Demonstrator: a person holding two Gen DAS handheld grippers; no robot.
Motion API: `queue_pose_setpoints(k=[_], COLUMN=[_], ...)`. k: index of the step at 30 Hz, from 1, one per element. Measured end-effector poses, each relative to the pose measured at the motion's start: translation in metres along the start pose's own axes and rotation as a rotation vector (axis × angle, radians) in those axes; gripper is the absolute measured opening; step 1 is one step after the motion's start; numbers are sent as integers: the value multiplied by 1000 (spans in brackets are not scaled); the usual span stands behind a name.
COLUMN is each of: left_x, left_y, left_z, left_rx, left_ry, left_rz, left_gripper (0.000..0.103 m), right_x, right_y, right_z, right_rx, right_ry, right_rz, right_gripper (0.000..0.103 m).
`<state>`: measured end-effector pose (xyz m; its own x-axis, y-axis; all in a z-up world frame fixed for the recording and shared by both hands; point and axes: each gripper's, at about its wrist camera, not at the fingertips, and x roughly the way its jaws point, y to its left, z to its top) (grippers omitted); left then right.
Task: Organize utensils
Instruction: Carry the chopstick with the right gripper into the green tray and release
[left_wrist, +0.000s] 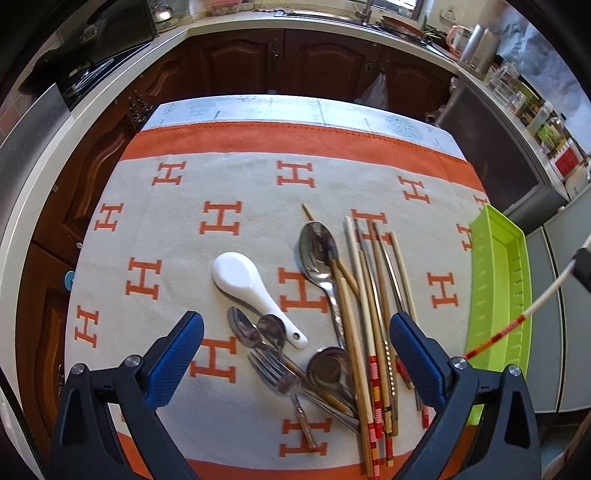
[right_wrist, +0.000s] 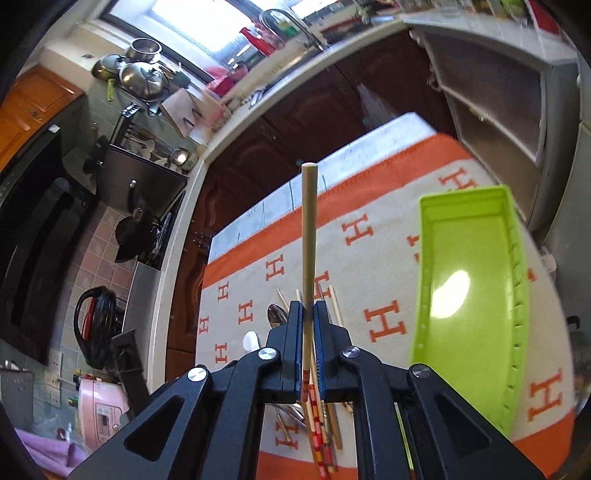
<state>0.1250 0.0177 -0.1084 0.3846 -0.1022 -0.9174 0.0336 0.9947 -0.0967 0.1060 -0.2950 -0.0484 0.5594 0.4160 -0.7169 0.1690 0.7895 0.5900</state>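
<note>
While the right gripper (right_wrist: 306, 314) clamps one chopstick (right_wrist: 308, 236) between its blue pads, its plain end sticks out past the fingertips, red-patterned end behind them, above the green tray (right_wrist: 469, 206). Left gripper (left_wrist: 295, 332) hangs spread wide, empty, over the utensil pile (left_wrist: 332, 332) on the orange-and-white cloth (left_wrist: 221, 177). Only the left view shows the whole pile with the white spoon (left_wrist: 251, 291).

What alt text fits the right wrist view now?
The right gripper is shut on a single chopstick raised above the patterned cloth. An empty green tray lies to the right, and the utensil pile shows behind the fingers.
</note>
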Motion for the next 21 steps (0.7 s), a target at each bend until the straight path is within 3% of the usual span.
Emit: queue_pose_setpoints(k=[2,10,15,18,21], left_x=[-1,6,13,17,25], left_y=[-8,-36,-52,-61,-69], left_z=[-2,-12,-11,-8,-3], left_rx=[18,81,109,124,131], left_ry=[2,34,54,64,82], left_rz=[-5,-23,-29,-36,-53], left_gripper=[99,99,99,99,93], right_x=[-32,-123,-106,-78,-51], right_y=[1,-34,-71,-92,-104], right_z=[-2,-12,-12,-11,-8], right_rx=[-24,-107,-105,-87,-78], right_ry=[-23,-69,-2,72,98], right_rz=[-13,-259,-396,-425,-455], right_gripper=[6,6,6,6,6])
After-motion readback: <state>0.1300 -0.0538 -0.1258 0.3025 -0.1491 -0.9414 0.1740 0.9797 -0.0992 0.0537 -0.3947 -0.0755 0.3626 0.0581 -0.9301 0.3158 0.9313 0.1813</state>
